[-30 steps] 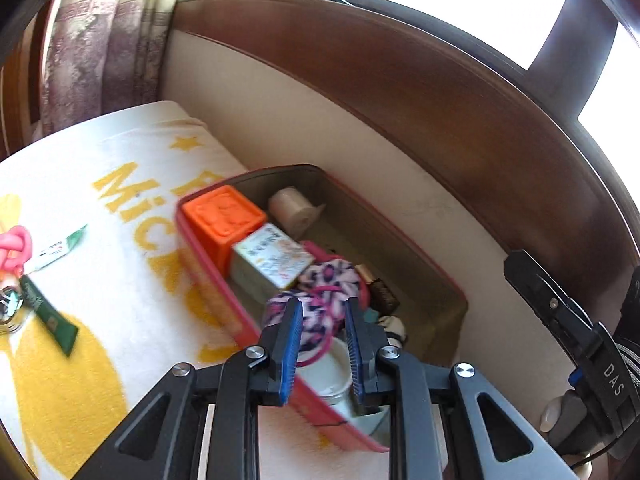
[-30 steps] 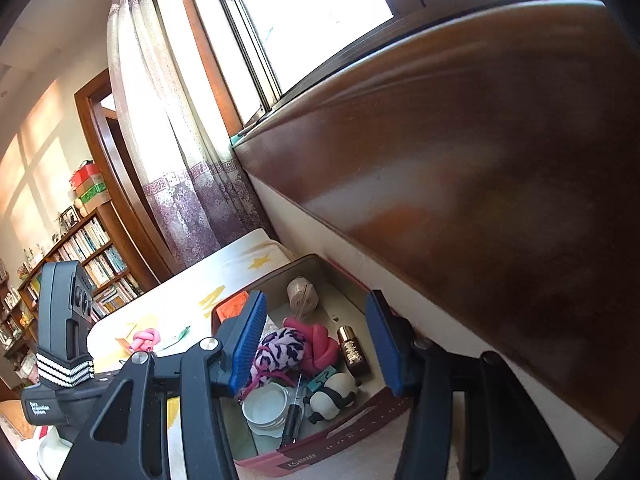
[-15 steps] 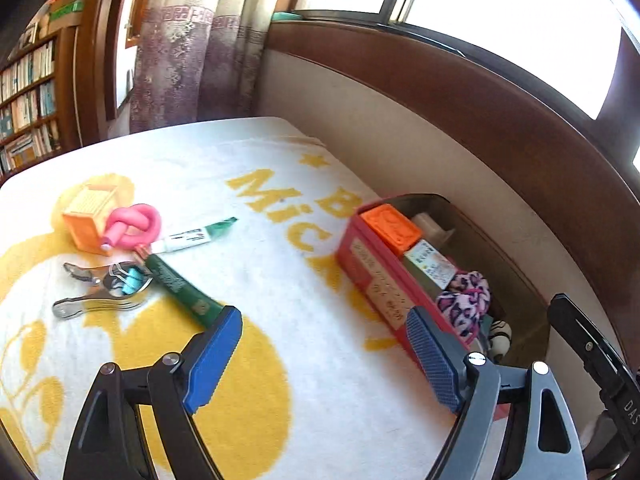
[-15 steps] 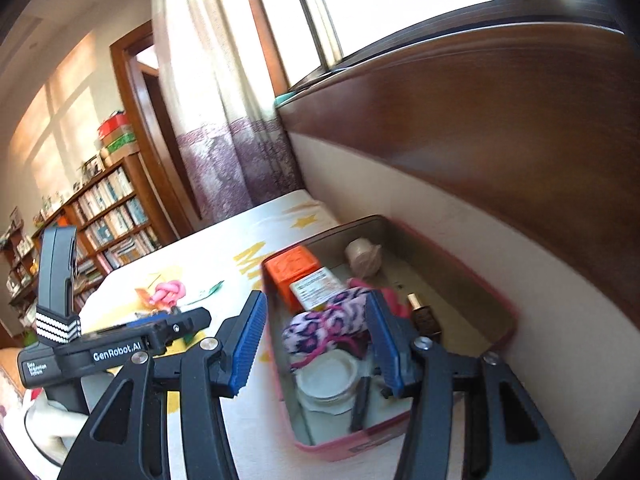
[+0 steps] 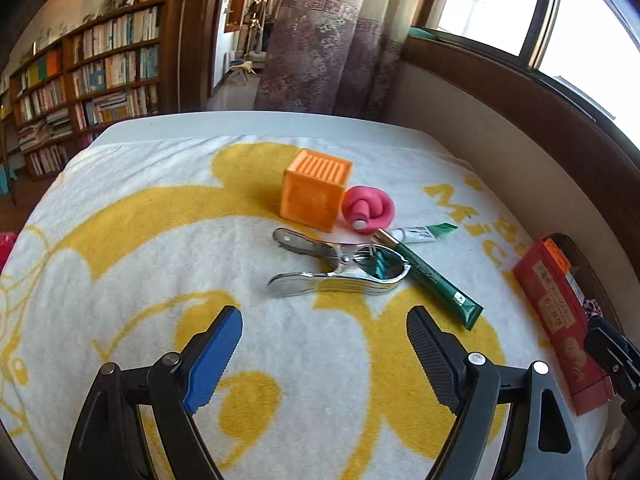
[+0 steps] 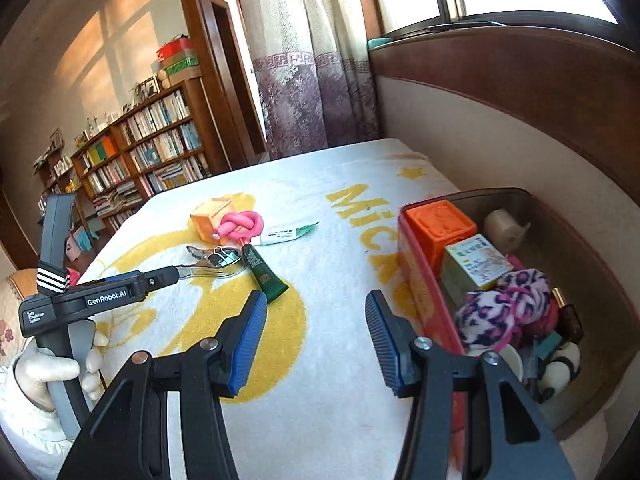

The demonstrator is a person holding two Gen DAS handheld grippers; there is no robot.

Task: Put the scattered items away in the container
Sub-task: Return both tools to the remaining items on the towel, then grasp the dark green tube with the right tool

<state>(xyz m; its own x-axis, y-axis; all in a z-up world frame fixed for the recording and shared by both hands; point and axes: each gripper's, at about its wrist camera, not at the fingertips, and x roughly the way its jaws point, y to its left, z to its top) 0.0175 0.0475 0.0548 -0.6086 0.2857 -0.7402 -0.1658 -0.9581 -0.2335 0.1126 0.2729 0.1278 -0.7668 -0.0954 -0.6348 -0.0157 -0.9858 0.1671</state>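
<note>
My left gripper is open and empty, low over the towel, just short of a metal clamp. Beyond the clamp lie a dark green tube, a white and green tube, a pink knotted toy and an orange cube. The red container sits at the right edge. My right gripper is also open with nothing between its fingers, beside the container's left wall. Inside it lie an orange block, a small box and a purple rope toy.
A white and yellow towel covers the surface. A dark wooden headboard and pale wall run along the right, behind the container. A gloved hand holds the left gripper. Bookshelves and a curtain stand beyond the far edge.
The left gripper's jaws, nearly together over the container by the rope toy, have spread wide and swung left to the scattered items. The right gripper has also turned left, jaws unchanged.
</note>
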